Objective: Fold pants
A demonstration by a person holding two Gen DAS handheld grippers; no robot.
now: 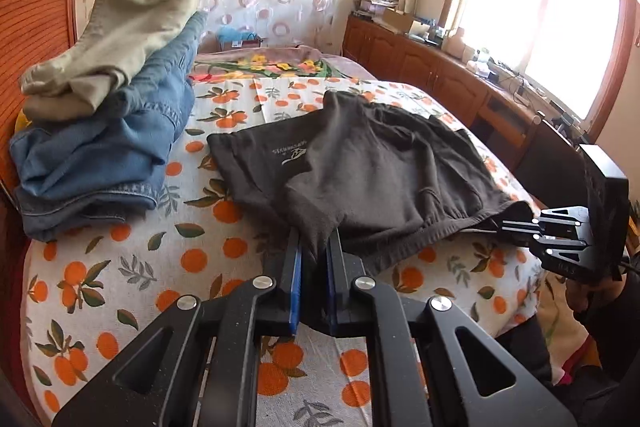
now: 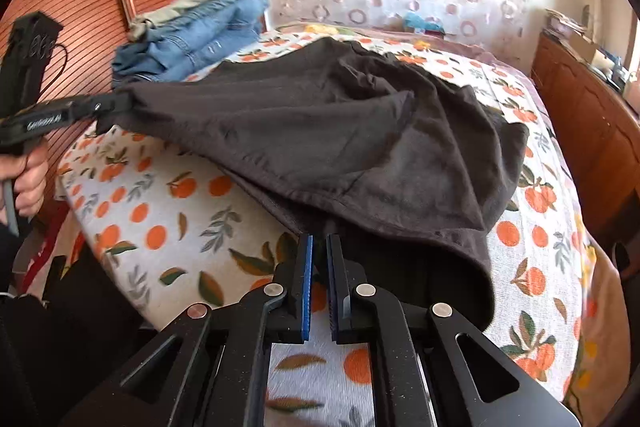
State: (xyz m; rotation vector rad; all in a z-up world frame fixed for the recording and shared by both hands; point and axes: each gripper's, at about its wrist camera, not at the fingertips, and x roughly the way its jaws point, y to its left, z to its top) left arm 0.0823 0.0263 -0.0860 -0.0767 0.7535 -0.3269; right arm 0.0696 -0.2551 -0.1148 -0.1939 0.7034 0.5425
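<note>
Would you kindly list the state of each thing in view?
Dark grey pants: partly folded, near edge lifted.
Left gripper: shut on pants.
Right gripper: shut on pants.
Blue jeans: folded, stacked.
Beige trousers: folded atop jeans.
</note>
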